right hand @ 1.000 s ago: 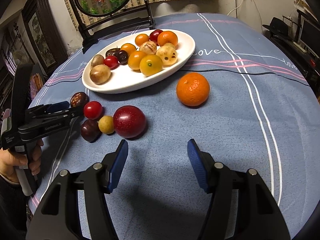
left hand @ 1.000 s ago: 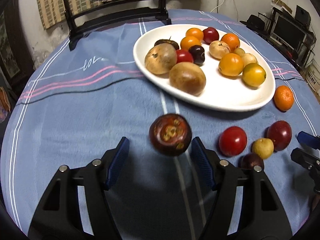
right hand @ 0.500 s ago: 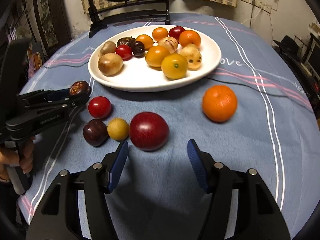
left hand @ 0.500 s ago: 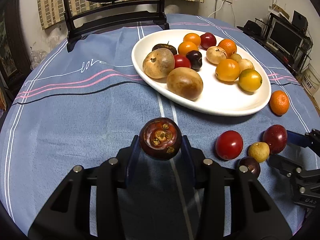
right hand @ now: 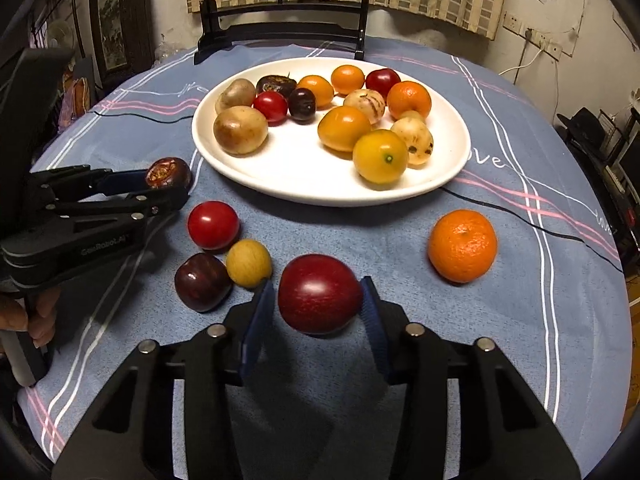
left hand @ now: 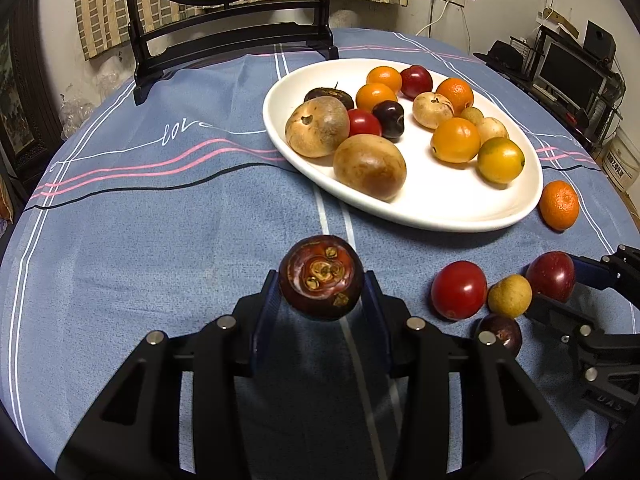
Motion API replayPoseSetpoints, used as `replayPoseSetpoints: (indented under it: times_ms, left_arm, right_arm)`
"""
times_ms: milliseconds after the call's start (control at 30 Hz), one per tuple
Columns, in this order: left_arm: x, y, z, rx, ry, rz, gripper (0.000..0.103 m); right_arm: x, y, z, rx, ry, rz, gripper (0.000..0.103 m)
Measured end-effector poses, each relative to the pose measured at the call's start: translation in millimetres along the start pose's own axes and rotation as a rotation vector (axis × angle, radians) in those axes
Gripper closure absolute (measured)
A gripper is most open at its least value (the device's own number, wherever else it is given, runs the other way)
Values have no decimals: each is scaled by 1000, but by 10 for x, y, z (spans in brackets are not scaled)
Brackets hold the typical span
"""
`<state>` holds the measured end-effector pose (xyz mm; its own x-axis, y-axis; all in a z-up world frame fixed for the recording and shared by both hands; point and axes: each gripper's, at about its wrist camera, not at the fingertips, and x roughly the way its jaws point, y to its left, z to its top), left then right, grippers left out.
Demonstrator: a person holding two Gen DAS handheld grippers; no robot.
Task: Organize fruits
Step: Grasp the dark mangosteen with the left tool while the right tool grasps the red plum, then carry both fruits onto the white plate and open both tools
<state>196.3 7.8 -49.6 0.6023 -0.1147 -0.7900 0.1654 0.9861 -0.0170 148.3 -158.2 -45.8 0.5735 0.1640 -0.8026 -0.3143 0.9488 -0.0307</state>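
With the left tongs (left hand: 321, 307) clamped on the mangosteen (left hand: 321, 277) at frame centre and the right tongs (right hand: 319, 307) just closed onto the red plum (right hand: 319, 293), lift both straight up before swinging toward the white plate (right hand: 448, 168) above, clearing neighbouring fruit.

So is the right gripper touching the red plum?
Touching. In the right wrist view both pads of the right gripper, whose jaws have just been closing, press against the sides of the red plum, with no gap showing.

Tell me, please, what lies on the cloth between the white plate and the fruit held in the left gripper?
Nothing: bare blue tablecloth separates the white plate from the mangosteen in the left gripper, as the left wrist view shows.
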Motion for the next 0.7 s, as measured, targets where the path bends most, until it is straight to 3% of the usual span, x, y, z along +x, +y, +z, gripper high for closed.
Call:
replayPoseSetpoints:
  times_ms: [700]
  left_arm:
    - [-5,-2,-6,-6,-1,1,60]
  right_arm:
    - [70,-93,-16,54,26,33,63]
